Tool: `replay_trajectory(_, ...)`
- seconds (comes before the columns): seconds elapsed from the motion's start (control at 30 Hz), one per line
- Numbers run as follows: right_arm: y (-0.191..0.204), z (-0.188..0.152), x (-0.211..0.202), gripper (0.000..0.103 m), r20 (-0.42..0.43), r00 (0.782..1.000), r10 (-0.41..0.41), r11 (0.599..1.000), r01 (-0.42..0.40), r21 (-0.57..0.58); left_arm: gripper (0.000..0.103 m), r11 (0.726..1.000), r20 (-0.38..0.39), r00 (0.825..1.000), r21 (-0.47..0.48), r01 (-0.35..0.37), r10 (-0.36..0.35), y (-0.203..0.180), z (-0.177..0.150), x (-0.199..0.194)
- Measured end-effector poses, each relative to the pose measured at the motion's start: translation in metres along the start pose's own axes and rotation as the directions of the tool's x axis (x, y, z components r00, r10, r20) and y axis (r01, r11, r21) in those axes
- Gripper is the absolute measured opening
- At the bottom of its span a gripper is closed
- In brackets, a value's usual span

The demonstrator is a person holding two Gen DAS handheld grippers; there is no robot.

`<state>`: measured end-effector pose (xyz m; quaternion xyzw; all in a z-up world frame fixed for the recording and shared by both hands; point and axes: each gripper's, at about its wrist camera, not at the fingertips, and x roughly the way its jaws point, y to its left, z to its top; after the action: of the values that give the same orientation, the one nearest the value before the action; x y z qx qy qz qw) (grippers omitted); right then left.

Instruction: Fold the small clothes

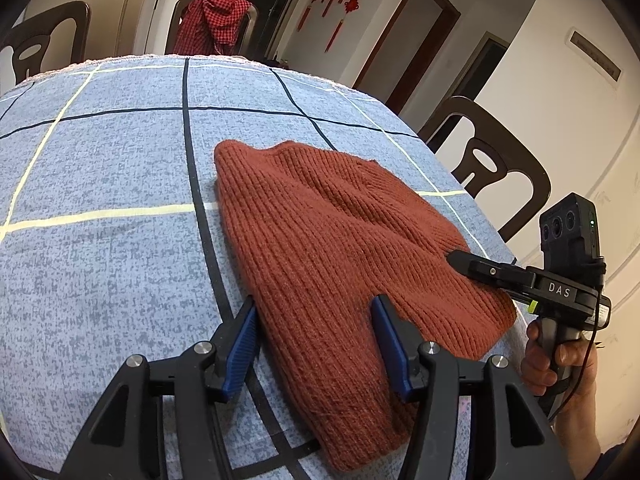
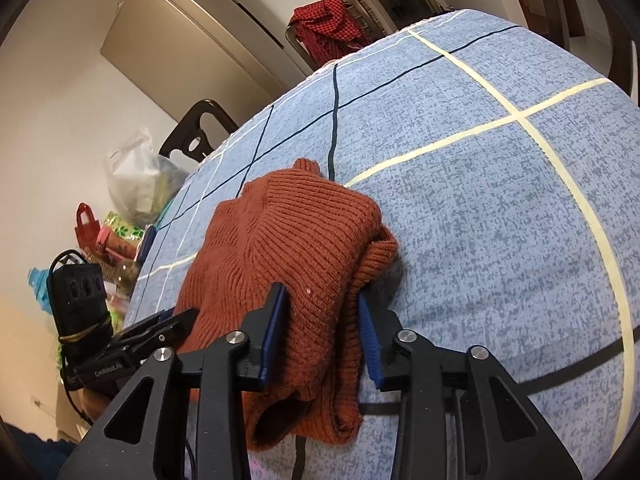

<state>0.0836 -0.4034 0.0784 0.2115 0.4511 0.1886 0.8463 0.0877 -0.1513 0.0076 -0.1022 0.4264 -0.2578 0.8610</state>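
Rust knit garment [image 1: 340, 236] flat on the desk [image 1: 104, 152]; right gripper [image 2: 322, 332] fingers clenched on its bunched edge, left gripper [image 1: 316, 344] fingers released astride it: lift both edges evenly.

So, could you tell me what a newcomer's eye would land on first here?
The rust-red knitted hat lying on the blue checked tablecloth, with both grippers at its near edge. The right gripper has its jaws around a bunched fold. Behind, a red checked garment hangs over a chair.
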Motion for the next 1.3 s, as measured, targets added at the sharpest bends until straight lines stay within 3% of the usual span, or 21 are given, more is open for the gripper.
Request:
replay_trajectory(0.2, -0.002, 0.001, 0.005, 0.034, -0.005, 1.0, 0.011, 1.0, -0.011, 0.008, 0.058, 1.0, 0.002, 1.0, 0.003, 0.005, -0.005, 0.001, 0.002, 0.003)
replay_trajectory(0.4, 0.001, 0.001, 0.008, 0.031, -0.003, 1.0, 0.011, 1.0, -0.011, -0.003, 0.057, 0.999, -0.001, 0.999, 0.035, -0.04, 0.04, -0.009, 0.005, 0.006)
replay_trajectory(0.63, 0.02, 0.002, 0.0, 0.024, 0.023, 0.999, -0.032, 0.998, 0.033, -0.052, 0.042, 0.985, 0.031, 0.991, 0.115, -0.131, 0.128, -0.029, 0.007, -0.002)
replay_trajectory(1.3, 0.074, 0.002, -0.021, 0.018, 0.064, 0.998, -0.013, 0.981, 0.025, -0.19, 0.037, 0.985, 0.095, 0.992, 0.147, -0.095, 0.082, -0.033, 0.011, -0.037)
